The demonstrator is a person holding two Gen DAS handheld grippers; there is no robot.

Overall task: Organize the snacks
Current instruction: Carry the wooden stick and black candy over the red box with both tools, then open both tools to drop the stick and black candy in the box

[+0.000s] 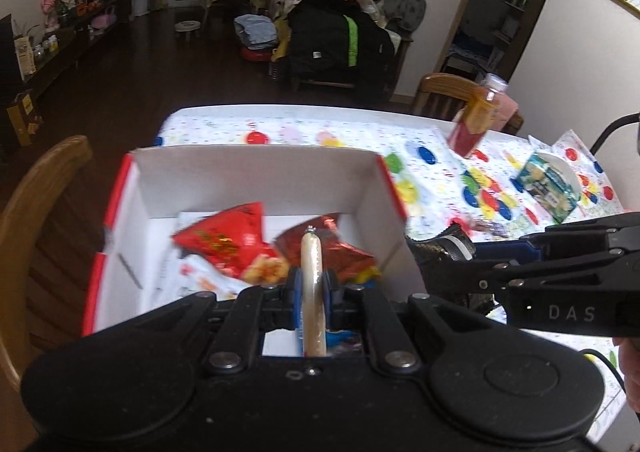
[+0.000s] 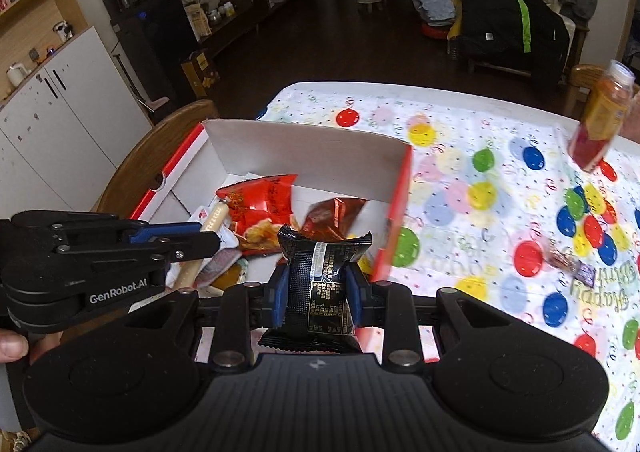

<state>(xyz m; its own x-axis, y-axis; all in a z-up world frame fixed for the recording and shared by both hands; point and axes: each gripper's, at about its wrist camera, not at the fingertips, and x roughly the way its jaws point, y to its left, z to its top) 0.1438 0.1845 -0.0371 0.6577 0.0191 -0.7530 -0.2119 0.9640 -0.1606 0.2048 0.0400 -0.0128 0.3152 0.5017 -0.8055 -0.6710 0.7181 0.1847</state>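
A pale beige sausage stick (image 1: 311,292) is clamped in the left gripper (image 1: 312,288) above the white cardboard box (image 1: 256,180); a black foil packet (image 2: 318,284) is gripped by the right gripper (image 2: 318,292) alongside.

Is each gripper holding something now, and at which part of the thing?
The left hand-held gripper pinches a pale sausage stick near its middle. The right hand-held gripper clamps a black foil snack packet across its middle.

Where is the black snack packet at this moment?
In the right wrist view, the black snack packet is clamped in the right gripper, near the box's right front corner, right of the sausage stick.
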